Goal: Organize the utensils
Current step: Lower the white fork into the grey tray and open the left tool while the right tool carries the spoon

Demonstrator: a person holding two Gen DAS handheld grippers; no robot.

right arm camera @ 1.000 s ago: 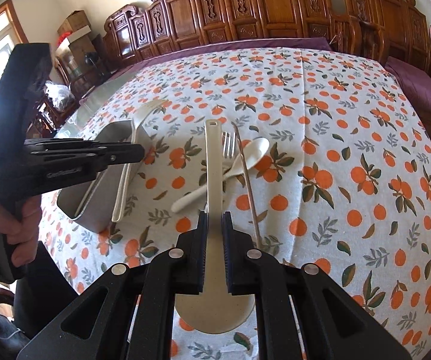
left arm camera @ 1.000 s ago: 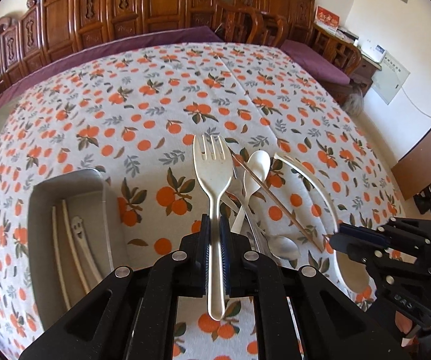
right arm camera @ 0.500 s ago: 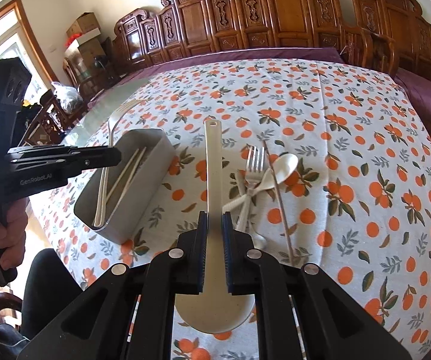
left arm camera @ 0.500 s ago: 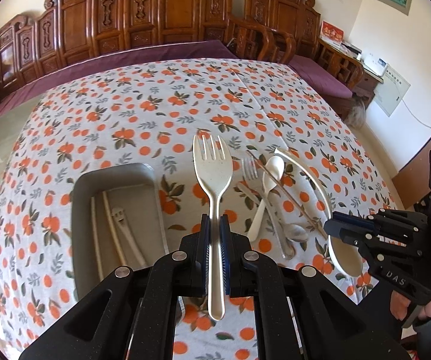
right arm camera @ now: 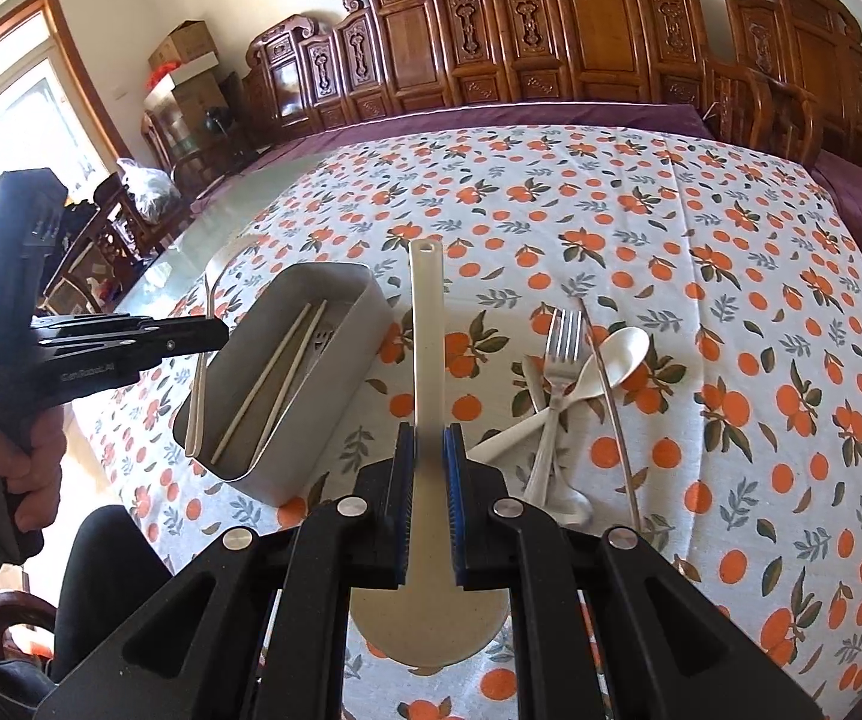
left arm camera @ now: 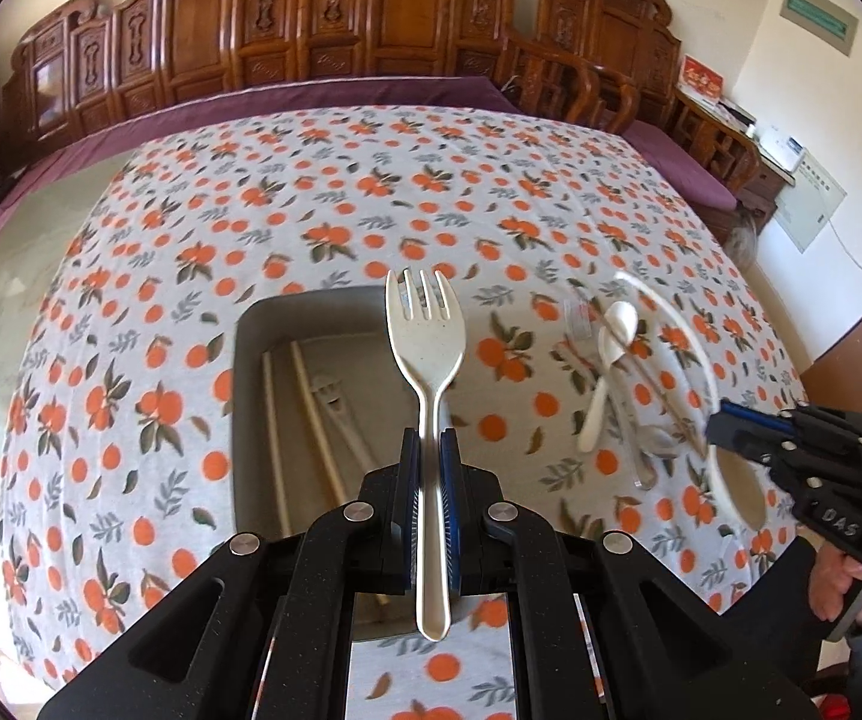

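Clamping a cream fork (left arm camera: 426,354), the left gripper (left arm camera: 429,468) hovers over the metal tray (left arm camera: 251,324) (chopsticks (left arm camera: 275,426) inside); the right gripper (right arm camera: 429,462) pinches a ladle (right arm camera: 428,324); three utensils (right arm camera: 557,396) await on the counter (right arm camera: 731,276).

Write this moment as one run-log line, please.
left gripper: shut on cream fork, above grey tray | right gripper: shut on cream ladle | table: utensil pile
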